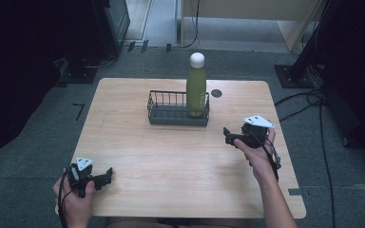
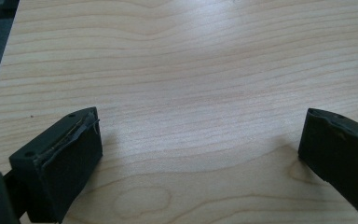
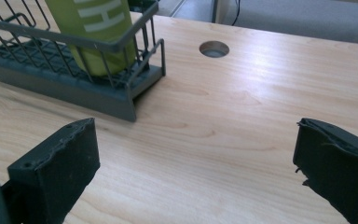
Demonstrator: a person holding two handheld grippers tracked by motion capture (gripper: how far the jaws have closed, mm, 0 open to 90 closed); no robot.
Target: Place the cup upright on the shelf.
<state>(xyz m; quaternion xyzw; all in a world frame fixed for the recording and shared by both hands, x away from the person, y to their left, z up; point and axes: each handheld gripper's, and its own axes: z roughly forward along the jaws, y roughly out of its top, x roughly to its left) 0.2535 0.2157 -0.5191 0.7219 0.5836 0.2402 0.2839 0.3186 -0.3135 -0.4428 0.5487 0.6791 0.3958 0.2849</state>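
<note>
right tool [image 1: 230,136] wide open, empty, near counter's [image 1: 171,156] right edge | left tool [image 1: 105,175] same, front-left corner | green bottle [image 1: 196,88] upright in basket [image 1: 171,116]

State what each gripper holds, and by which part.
Nothing is held: the left gripper and right gripper are open over bare table.

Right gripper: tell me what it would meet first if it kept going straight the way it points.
Probably the near right corner of the wire basket, which holds the green bottle. The right gripper has open jaws; depth is unclear.
</note>
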